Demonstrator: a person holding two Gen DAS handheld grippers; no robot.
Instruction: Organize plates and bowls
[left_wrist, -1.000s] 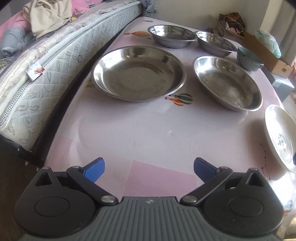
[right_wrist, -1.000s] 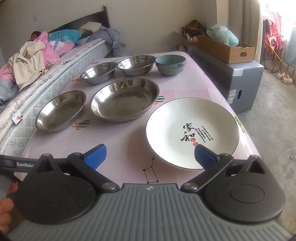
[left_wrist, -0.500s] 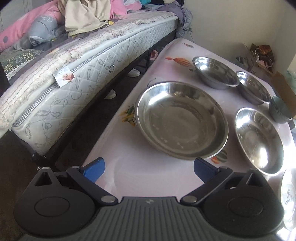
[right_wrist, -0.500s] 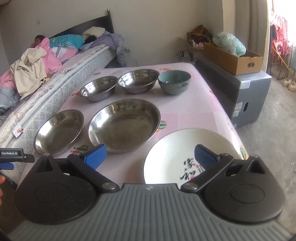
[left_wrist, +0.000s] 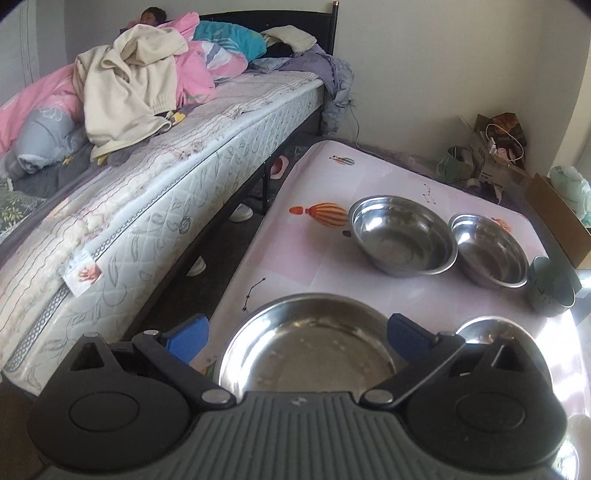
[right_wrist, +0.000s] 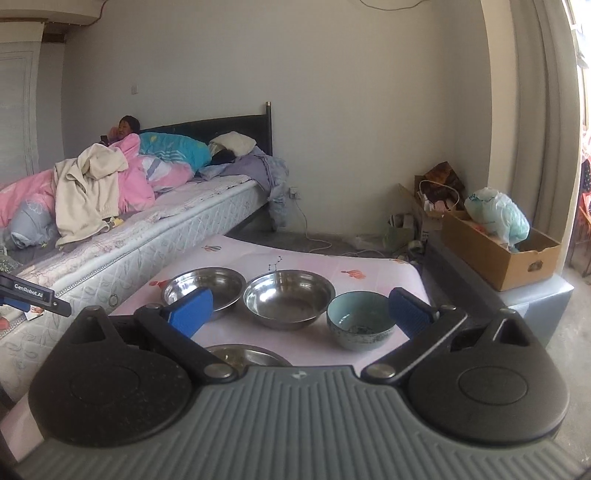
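Note:
On the pink table (left_wrist: 295, 236) a wide shallow steel dish (left_wrist: 310, 347) lies just ahead of my left gripper (left_wrist: 297, 336), which is open and holds nothing. A second steel dish (left_wrist: 491, 332) sits to its right, half hidden behind a finger. Farther back stand two steel bowls (left_wrist: 402, 236) (left_wrist: 491, 251) and a teal ceramic bowl (left_wrist: 550, 288). My right gripper (right_wrist: 301, 311) is open and empty above the table, facing the steel bowls (right_wrist: 221, 284) (right_wrist: 288, 299), the teal bowl (right_wrist: 356, 319) and a steel dish's (right_wrist: 243, 356) rim.
A bed with a quilted mattress (left_wrist: 166, 206) runs close along the table's left side, with a dark gap between them. A person (right_wrist: 125, 133) lies on it among blankets. A grey cabinet (right_wrist: 517, 306) with a cardboard box (right_wrist: 502, 254) stands to the right.
Both grippers have moved forward and tilted up. The white plate has dropped out of the right wrist view. The large steel dish now sits between the left gripper's fingers. Both stayed open.

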